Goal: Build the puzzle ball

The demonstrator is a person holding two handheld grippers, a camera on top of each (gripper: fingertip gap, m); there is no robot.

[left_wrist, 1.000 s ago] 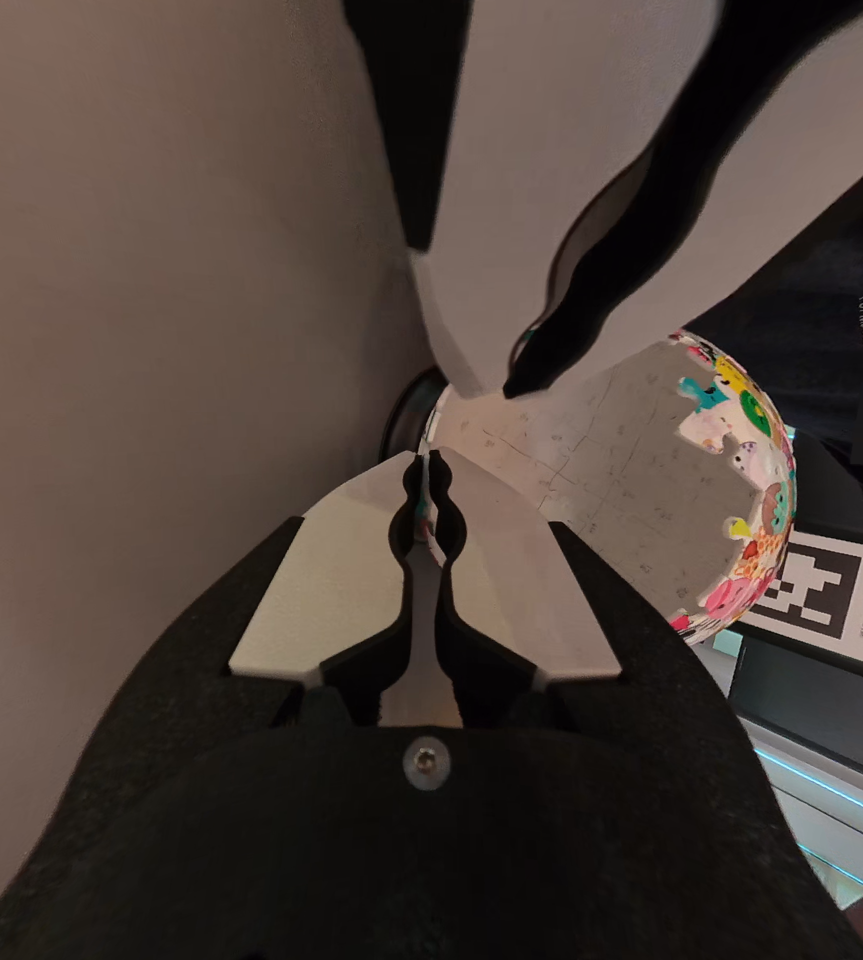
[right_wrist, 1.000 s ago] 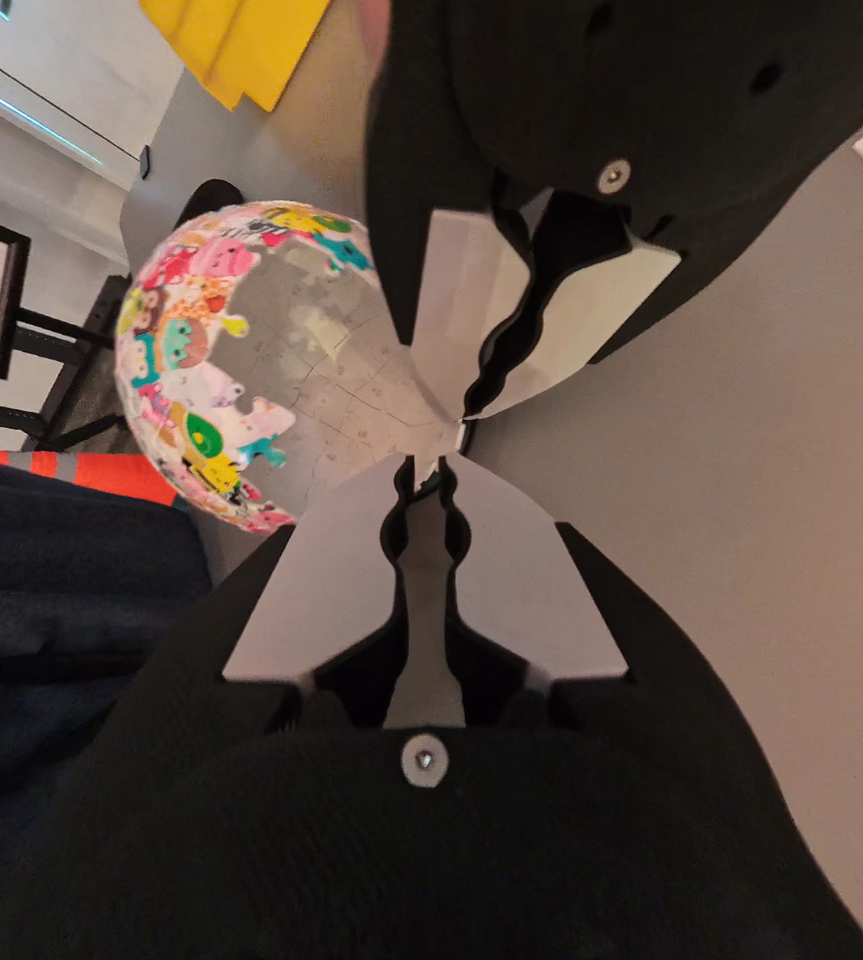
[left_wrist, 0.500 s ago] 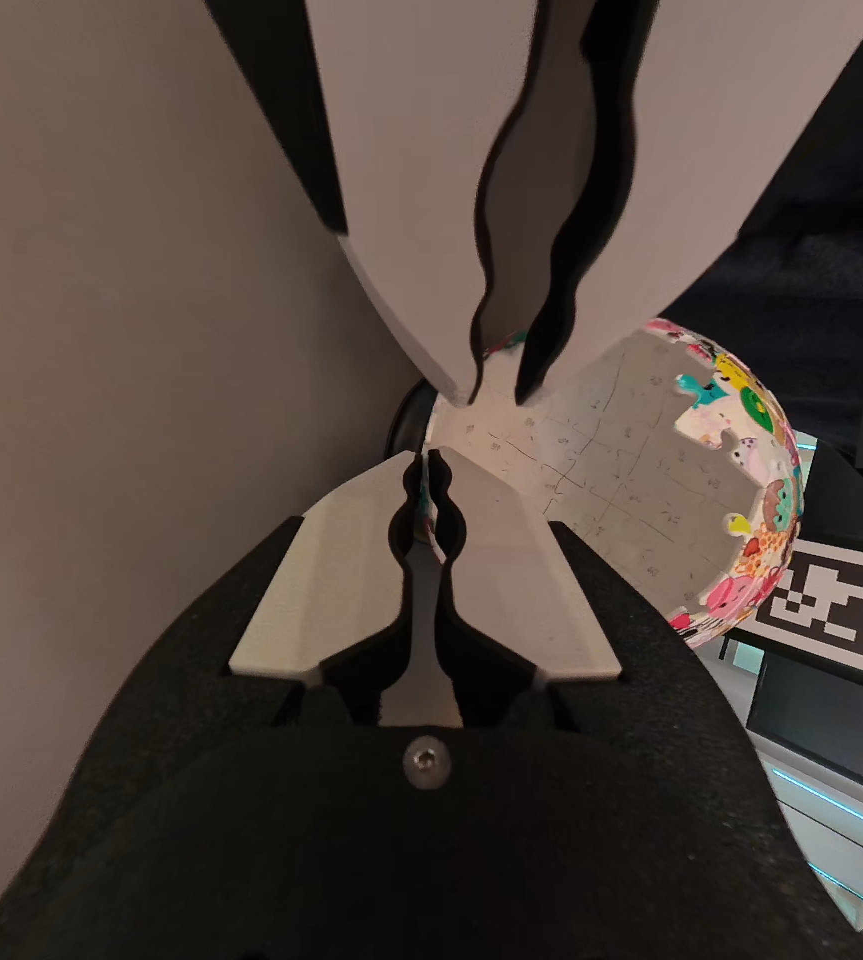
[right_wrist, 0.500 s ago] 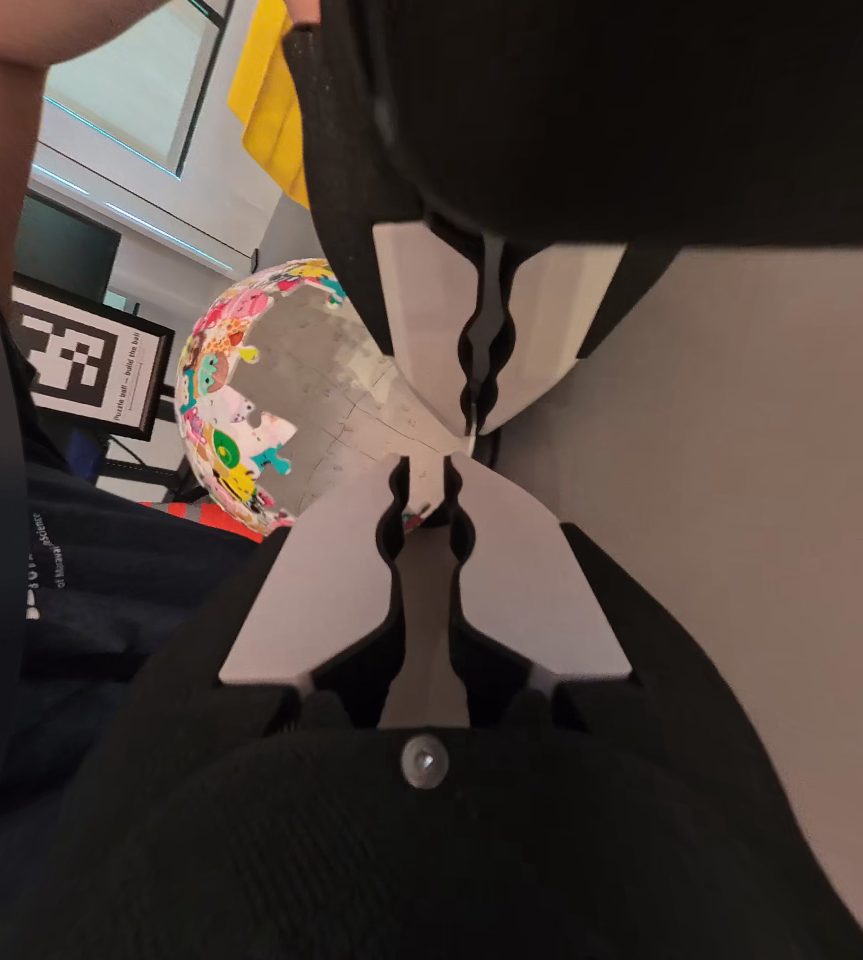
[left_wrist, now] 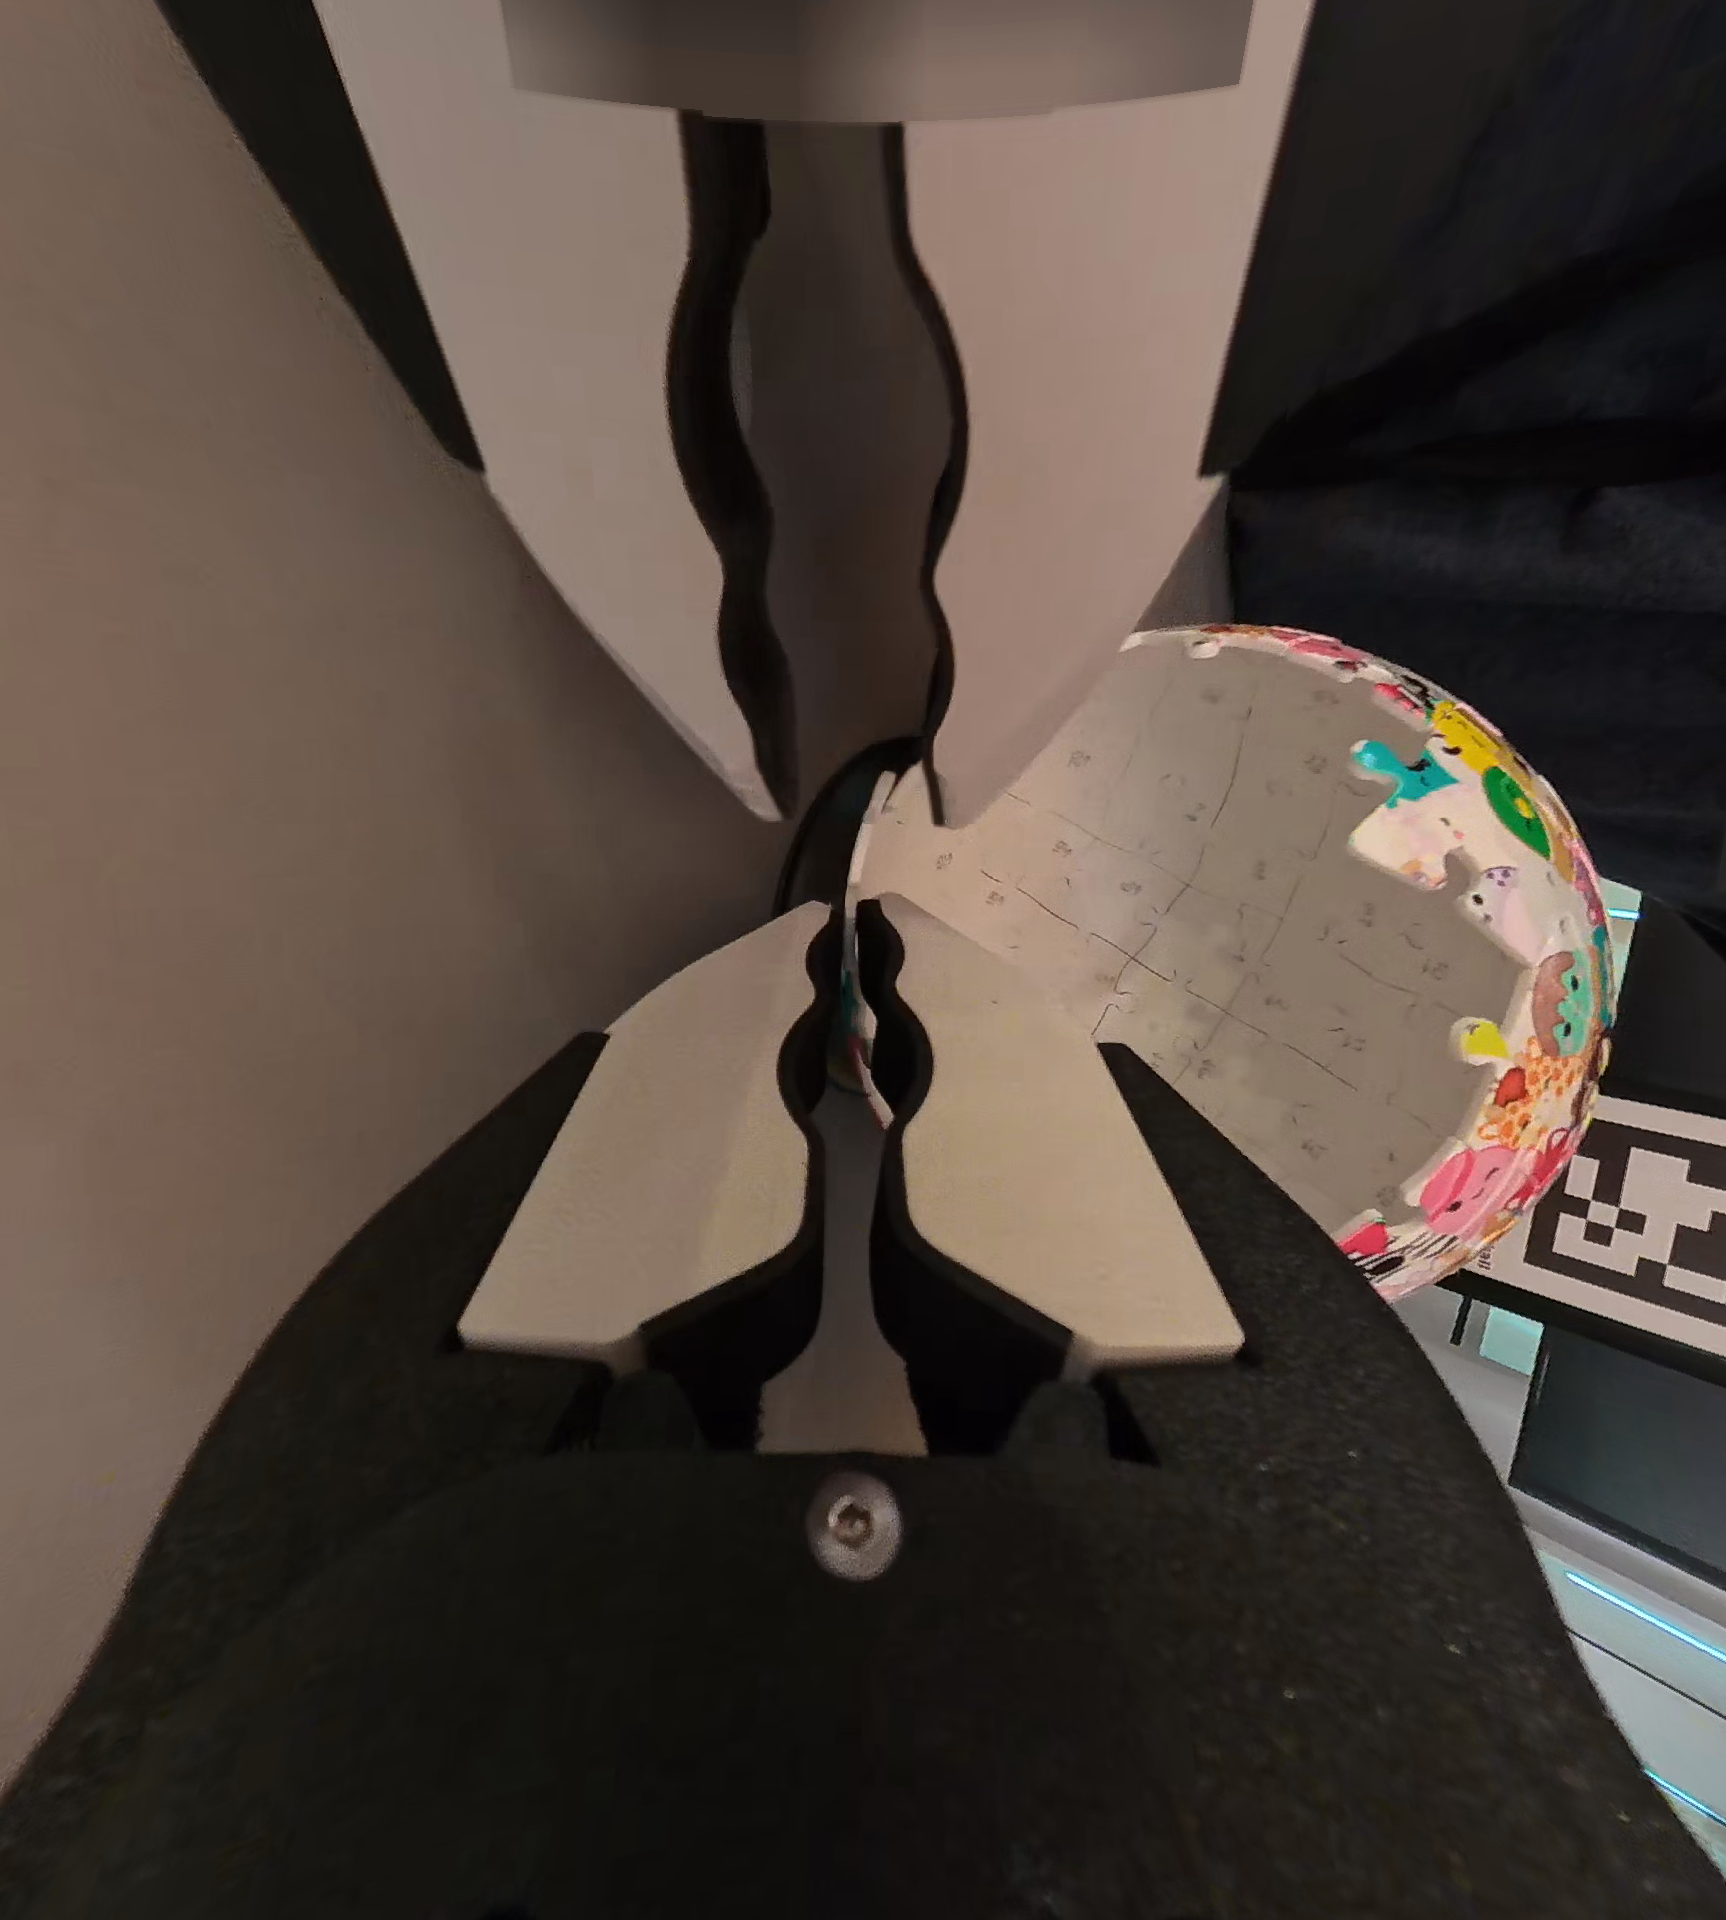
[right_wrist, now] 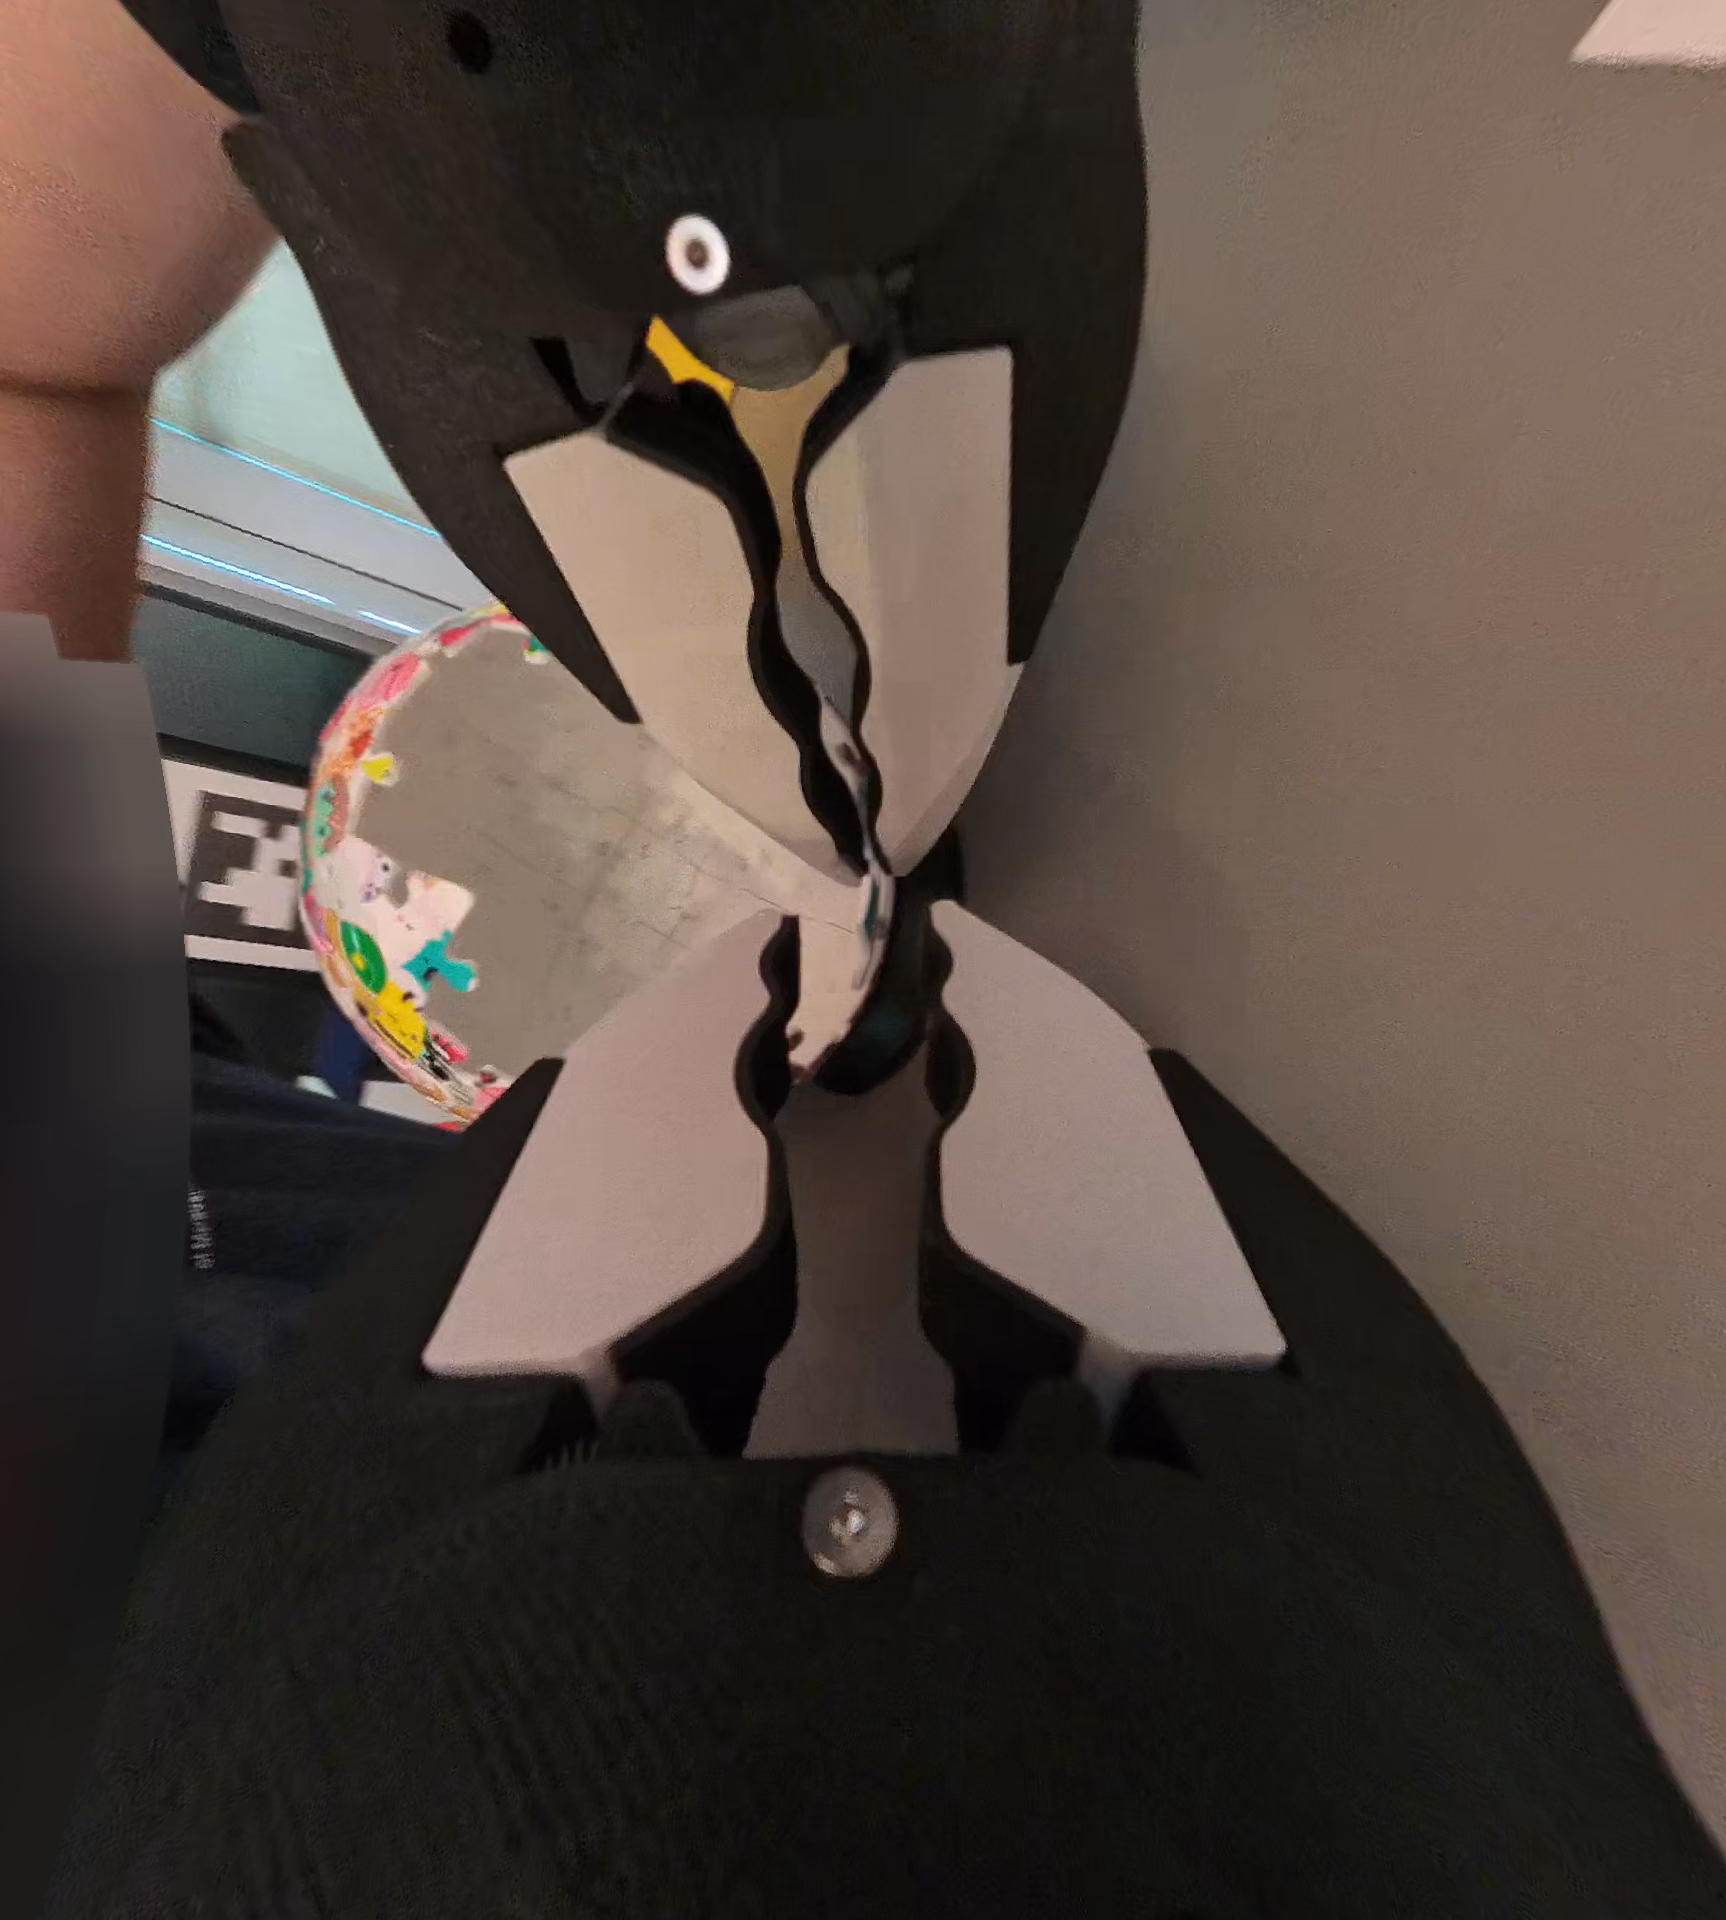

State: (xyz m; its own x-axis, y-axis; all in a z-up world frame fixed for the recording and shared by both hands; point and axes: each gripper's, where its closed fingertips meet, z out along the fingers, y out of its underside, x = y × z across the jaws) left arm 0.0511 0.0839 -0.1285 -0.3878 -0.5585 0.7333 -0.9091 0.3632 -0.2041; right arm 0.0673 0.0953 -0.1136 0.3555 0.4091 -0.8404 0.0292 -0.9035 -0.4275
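The puzzle ball [left_wrist: 1254, 935] is a partly built hollow shell, colourful outside and pale grey inside; it also shows in the right wrist view [right_wrist: 526, 831]. My left gripper [left_wrist: 843, 914] is shut on the shell's open rim, and from the right wrist view it [right_wrist: 864, 862] comes down from the top. My right gripper [right_wrist: 859, 920] faces it tip to tip, jaws parted a little, with the rim lying between them. In the left wrist view the right gripper [left_wrist: 854, 805] hangs from above with a clear gap. A dark round thing [left_wrist: 817, 831] sits behind the rim.
A plain grey surface [left_wrist: 163, 727] fills one side of both views. A black-and-white marker card [left_wrist: 1690, 1236] stands behind the ball. A person's dark clothing [left_wrist: 1565, 312] and a bare arm [right_wrist: 28, 260] are close by.
My right gripper's jaws, shut at the ball's rim before, have parted. It has swung to face the left gripper head-on. The left gripper kept its hold on the rim.
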